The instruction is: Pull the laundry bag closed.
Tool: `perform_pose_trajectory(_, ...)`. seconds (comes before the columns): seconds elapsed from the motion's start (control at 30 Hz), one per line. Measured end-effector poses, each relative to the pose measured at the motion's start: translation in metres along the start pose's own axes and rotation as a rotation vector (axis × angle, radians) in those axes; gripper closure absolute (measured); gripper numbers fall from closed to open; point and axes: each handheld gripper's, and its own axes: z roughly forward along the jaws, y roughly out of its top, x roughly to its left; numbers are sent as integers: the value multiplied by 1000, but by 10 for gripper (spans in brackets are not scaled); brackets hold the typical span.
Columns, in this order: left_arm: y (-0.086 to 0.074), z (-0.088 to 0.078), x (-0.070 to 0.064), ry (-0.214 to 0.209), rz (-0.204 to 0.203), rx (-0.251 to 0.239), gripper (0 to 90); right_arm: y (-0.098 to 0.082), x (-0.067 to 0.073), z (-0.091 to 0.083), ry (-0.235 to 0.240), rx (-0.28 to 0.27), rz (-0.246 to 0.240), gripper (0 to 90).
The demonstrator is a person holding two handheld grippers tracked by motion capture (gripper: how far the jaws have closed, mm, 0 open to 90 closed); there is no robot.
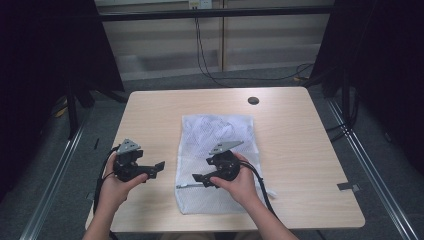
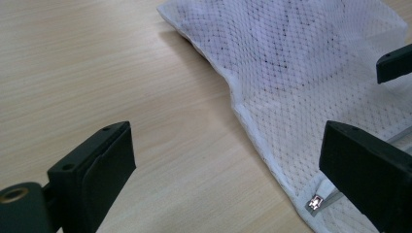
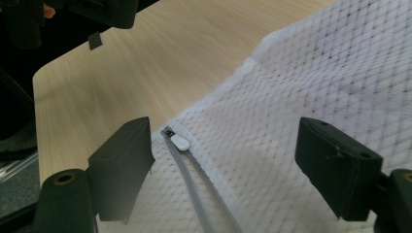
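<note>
A white mesh bag (image 1: 215, 160) is laid flat on the pale wooden counter (image 1: 150, 115), near the middle and toward the person's side. Something with a dark pattern is seen faintly through the net, so it is judged that cloth is kept inside. The bag is spread out smooth, most likely so that its zipper can be reached with ease.

The zipper (image 3: 194, 170) is run along the near end of the bag. Its small white pull (image 3: 180, 141) is seen in the right tool's view, right at the bag's corner. A little metal end stop (image 2: 316, 201) is seen there in the left tool's view.

The right tool (image 1: 198, 178) is held low over the near part of the bag, and its jaws are spread wide with nothing between them. It is aimed at the pull, which lies near one jaw, so a grab of the pull is judged to be the plan.

The left tool (image 1: 159, 168) is held over bare counter, just beside the bag's edge. Its jaws are also wide and empty. It is pointed toward the corner, perhaps so the bag can be pinned while the pull is tugged.
</note>
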Motion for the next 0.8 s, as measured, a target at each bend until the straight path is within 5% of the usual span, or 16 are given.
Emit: perform_pose_trajectory(0.8, -2, -2, 3, -3, 3, 17, 60, -2, 12, 31, 71, 24, 63, 302)
